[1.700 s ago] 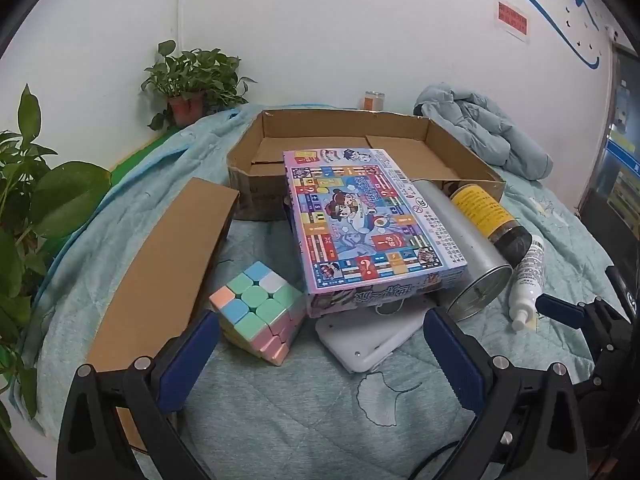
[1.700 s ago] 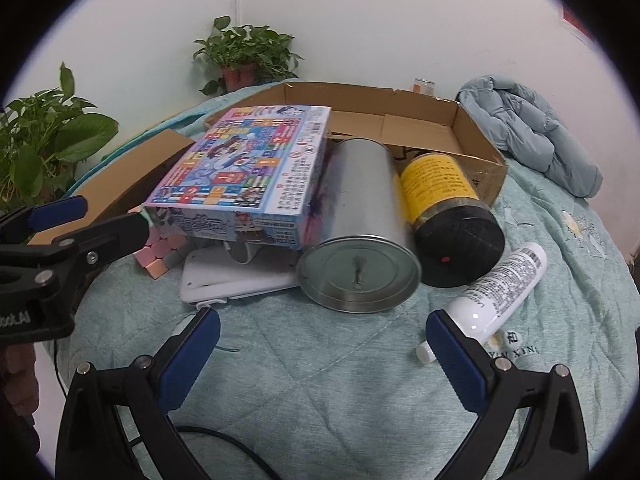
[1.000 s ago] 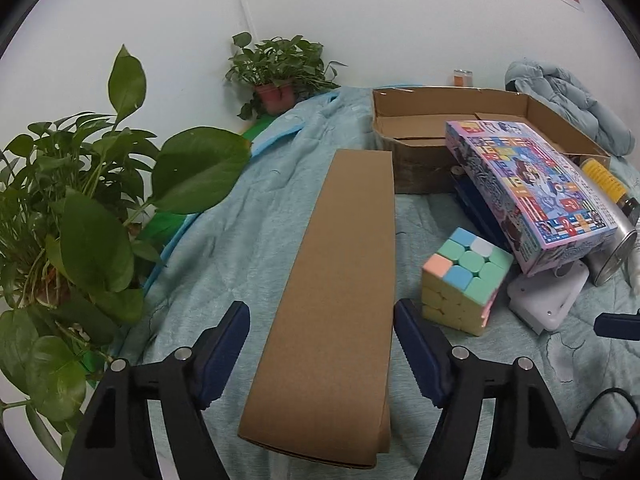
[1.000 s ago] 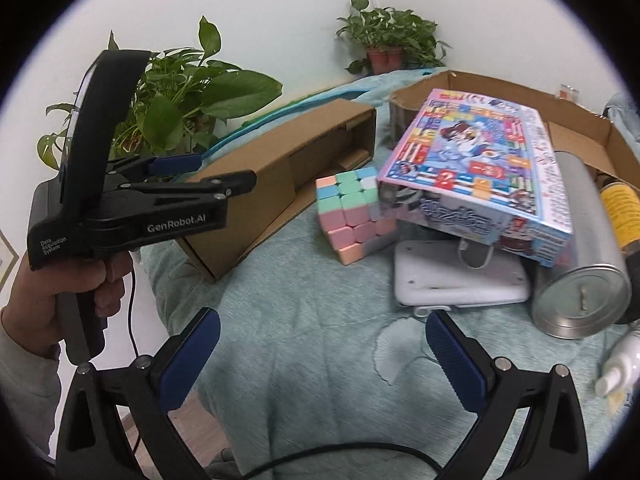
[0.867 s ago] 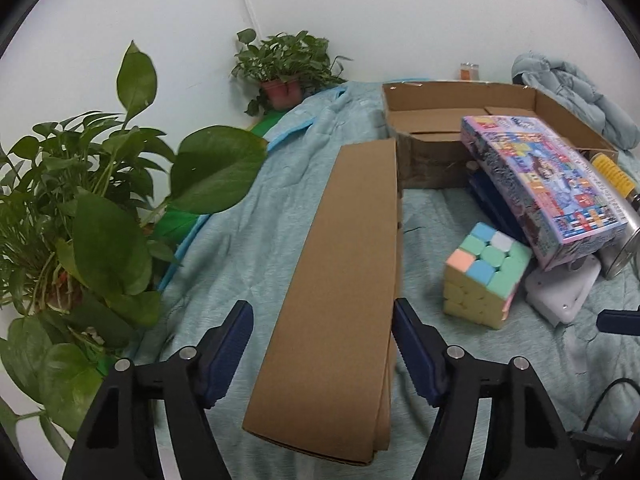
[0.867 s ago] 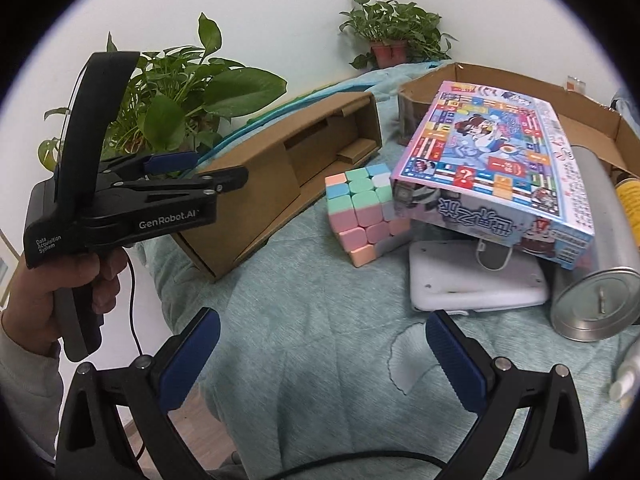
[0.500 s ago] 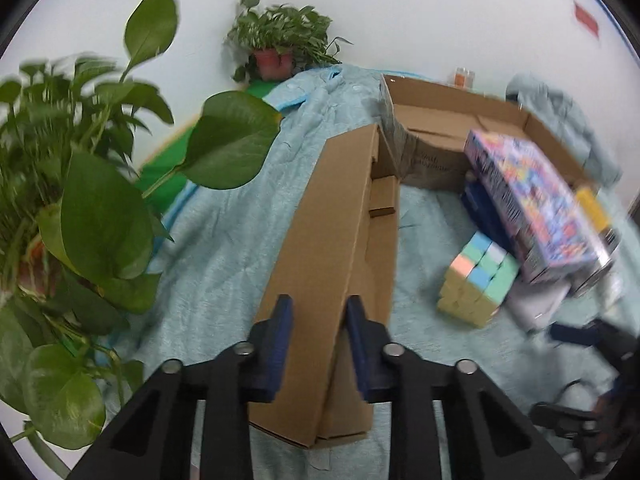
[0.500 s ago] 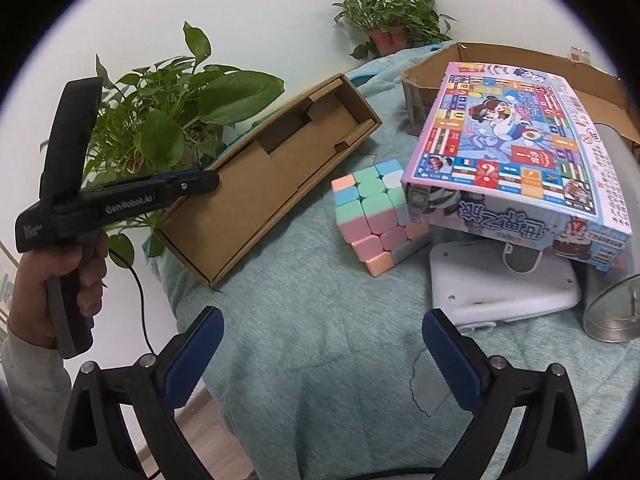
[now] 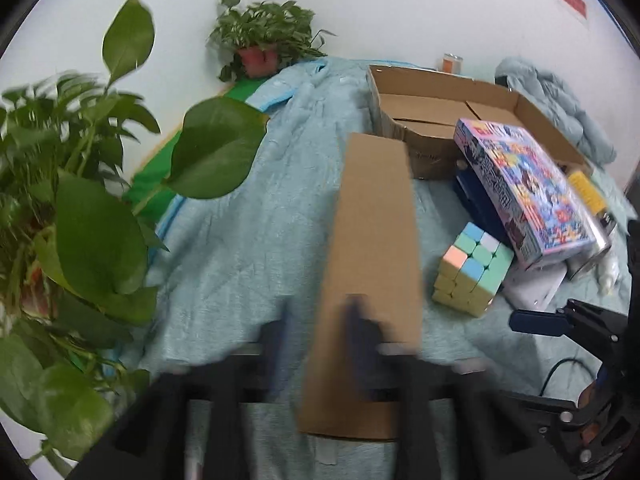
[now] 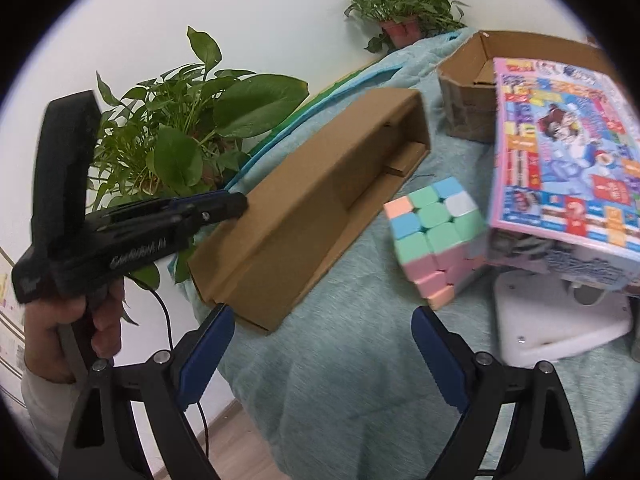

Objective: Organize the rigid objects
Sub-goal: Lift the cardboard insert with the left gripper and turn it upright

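A white wall backs a surface covered with a pale teal quilt [image 10: 352, 360]. At far left a leafy potted plant [image 10: 192, 120] stands by the edge; a smaller potted plant [image 10: 404, 4] sits against the wall further back. In front of the leafy plant a person's hand [image 10: 72, 320] holds the left gripper [image 10: 236, 202], its black side printed with blurred white lettering that seems to start "Gen". Its jaws are opening; in its own blurred view the long brown cardboard box [image 9: 372, 264] passes between the fingers, whether touching cannot be told. That box lies on its side, open face toward the pastel cube puzzle [image 10: 436, 240] — just beside it on the quilt. The right gripper [image 10: 320, 356] hovers low in front with nothing between its blue pads, jaws closing. Right of the cube, a colourful board-game box [image 10: 560, 152] bearing cartoon figures and question-mark squares rests tilted on a white device [image 10: 560, 320]. Behind lies a shallow open carton [image 9: 452, 108].
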